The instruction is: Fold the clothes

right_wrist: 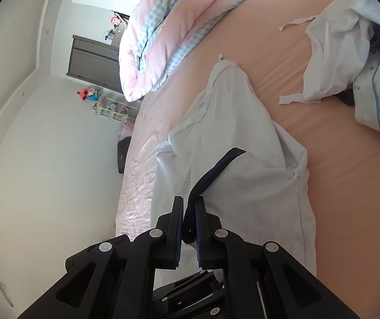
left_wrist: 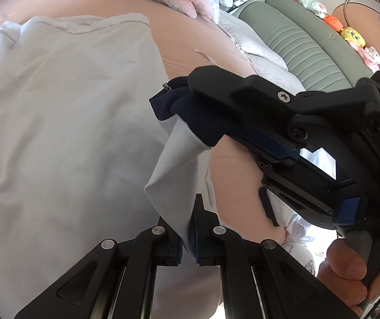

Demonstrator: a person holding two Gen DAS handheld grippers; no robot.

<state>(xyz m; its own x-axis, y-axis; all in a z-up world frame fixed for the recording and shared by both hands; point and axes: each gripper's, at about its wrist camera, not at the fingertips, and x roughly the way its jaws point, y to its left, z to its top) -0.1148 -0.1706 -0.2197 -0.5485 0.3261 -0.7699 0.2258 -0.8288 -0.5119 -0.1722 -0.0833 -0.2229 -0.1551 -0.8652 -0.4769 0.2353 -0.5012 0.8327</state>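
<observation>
Peach-sheeted bed (right_wrist: pixel 336 159) carries pale white cotton shirt (left_wrist: pixel 65 133), long axis running away from both tongs; L tongs (left_wrist: pixel 187 228) clenched on white hem, R tongs (right_wrist: pixel 189 212) clenched on navy trim.

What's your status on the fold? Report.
Left gripper shut on white shirt. Right gripper shut on its navy trim. Unfolded clothes pile apart on the bed, not in the way.

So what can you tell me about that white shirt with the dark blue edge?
The white cloth shirt with a navy trim looks thin and soft, with stitched seams. It lies crumpled on the peach bed sheet. The right tool pinches its navy edge; the left tool pinches a white fold, lifting both parts.
</observation>
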